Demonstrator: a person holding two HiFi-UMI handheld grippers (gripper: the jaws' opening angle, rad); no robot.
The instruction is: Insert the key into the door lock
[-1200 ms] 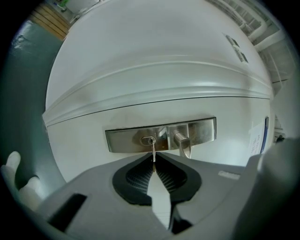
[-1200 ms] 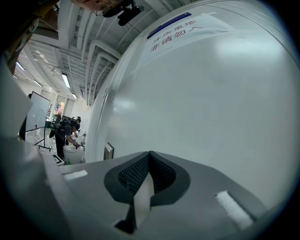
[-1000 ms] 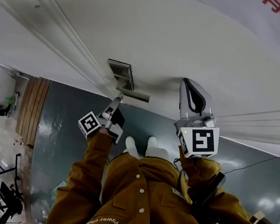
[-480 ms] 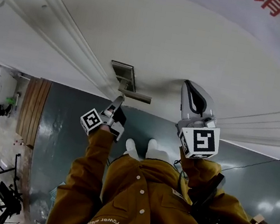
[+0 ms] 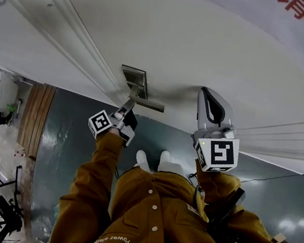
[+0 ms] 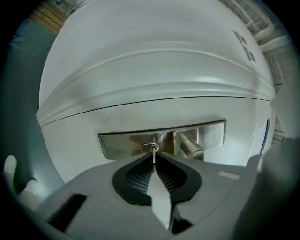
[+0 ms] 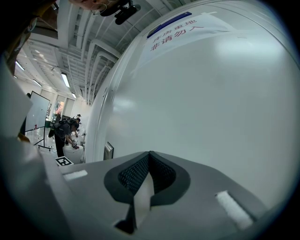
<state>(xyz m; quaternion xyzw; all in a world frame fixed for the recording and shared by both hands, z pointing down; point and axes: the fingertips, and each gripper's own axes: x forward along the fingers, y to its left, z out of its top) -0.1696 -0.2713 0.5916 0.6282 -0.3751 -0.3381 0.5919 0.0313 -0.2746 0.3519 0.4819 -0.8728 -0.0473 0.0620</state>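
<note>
My left tool [image 6: 154, 158] is clenched on the key [image 6: 153, 151]. Key tip sits at the keyhole [image 6: 150, 148] in the steel lock plate [image 6: 119, 143], just beside the handle [image 6: 190, 148]. Right tool [image 7: 149, 155] clenched on nothing, facing the white door [image 7: 211, 93].

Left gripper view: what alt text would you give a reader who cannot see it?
The left hand-held gripper is shut on a thin silver key, whose tip meets the oval lock cylinder in a brushed-metal plate on a white door. A round handle stub sits on the plate just right of the cylinder.
</note>
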